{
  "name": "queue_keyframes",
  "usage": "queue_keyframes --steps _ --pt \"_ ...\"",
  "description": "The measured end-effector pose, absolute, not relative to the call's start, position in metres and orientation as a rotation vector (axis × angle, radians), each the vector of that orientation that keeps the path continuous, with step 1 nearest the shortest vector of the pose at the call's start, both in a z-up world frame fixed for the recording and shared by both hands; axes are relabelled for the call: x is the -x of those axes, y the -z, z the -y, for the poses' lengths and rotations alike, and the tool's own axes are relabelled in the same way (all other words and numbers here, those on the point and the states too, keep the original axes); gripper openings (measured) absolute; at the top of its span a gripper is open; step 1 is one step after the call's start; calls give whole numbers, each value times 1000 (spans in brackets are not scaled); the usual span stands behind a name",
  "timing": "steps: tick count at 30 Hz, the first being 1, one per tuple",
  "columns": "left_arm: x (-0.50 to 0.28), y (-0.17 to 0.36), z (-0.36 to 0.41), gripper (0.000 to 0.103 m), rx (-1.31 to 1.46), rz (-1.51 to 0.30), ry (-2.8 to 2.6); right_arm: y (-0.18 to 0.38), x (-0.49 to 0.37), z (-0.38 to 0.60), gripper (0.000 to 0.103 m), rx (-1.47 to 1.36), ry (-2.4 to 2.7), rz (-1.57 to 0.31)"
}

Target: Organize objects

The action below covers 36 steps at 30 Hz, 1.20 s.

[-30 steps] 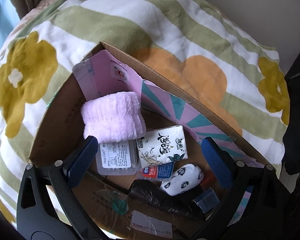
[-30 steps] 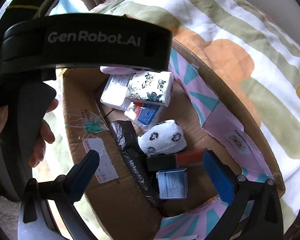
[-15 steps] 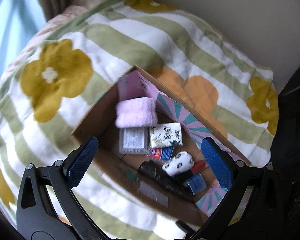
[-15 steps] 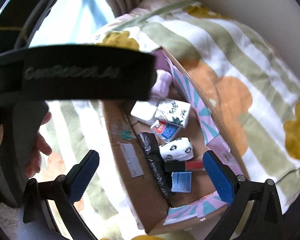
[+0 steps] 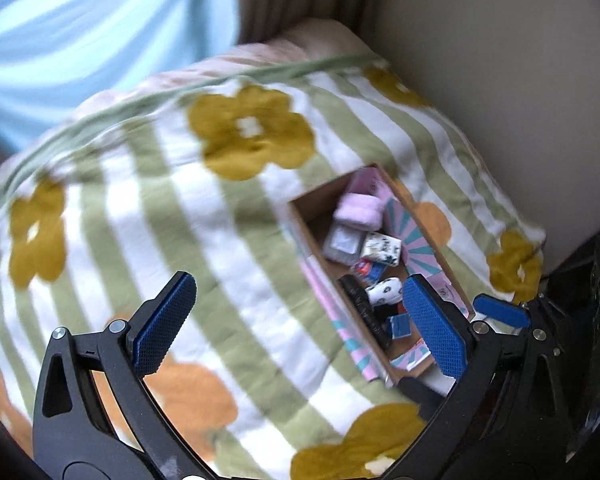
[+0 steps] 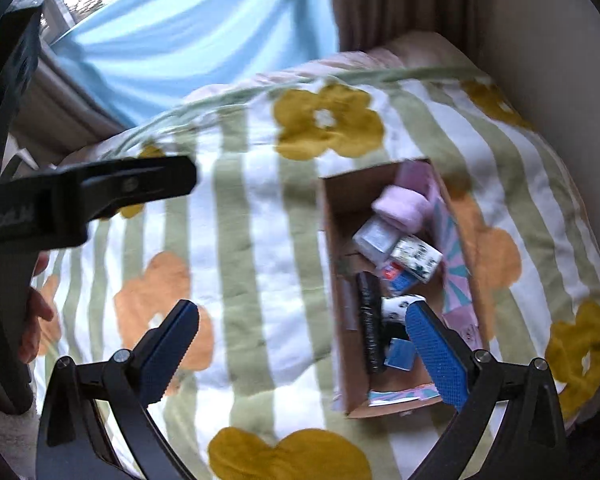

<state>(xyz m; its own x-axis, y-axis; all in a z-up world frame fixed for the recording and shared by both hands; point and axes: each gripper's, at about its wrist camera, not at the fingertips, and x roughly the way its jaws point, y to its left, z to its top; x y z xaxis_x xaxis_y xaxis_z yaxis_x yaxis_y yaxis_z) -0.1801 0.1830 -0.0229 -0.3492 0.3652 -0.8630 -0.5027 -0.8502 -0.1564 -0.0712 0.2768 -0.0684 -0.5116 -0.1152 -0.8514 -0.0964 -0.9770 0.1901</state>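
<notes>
An open cardboard box (image 5: 305,212) (image 6: 336,264) sits on a striped flower quilt. It holds a pink fluffy roll (image 5: 360,216) (image 6: 402,210), a clear plastic case (image 5: 343,243) (image 6: 374,238), a white tissue pack (image 5: 382,249) (image 6: 417,259), a spotted sock ball (image 5: 385,293) (image 6: 396,307), a black bag (image 5: 360,306) (image 6: 370,324) and a small blue box (image 5: 399,326) (image 6: 399,354). My left gripper (image 5: 300,326) is open and empty, high above the quilt, left of the box. My right gripper (image 6: 302,350) is open and empty, also high above.
The quilt (image 5: 160,208) (image 6: 240,248) covers the whole bed. A blue curtain (image 6: 188,32) and a window lie at the back left. A beige wall (image 5: 500,60) runs along the right. Dark objects (image 5: 588,312) stand at the right edge.
Both grippers have pulled back and up from the box, which now looks small and sits to the right. The box contents have not moved.
</notes>
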Motion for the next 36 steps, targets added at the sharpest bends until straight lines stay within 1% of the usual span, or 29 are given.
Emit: queue_keyframes --steps 8,14,20,24,28,36 --pt "128 -3 -62 103 1398 -39 -2428 42 59 -231 103 -1456 2699 198" --pt "77 -1 -8 103 1406 -24 -2550 36 48 -207 103 -1429 2689 134" --pt "39 18 16 103 1423 83 -2603 38 38 -193 103 -1431 2687 76" --pt "29 24 26 103 1435 92 -2620 39 36 -189 103 -1431 2689 71" --pt "28 23 37 103 1432 138 -2638 38 34 -186 103 -1426 2695 66" --pt "31 21 37 103 1420 131 -2633 34 35 -185 103 -1431 2716 69"
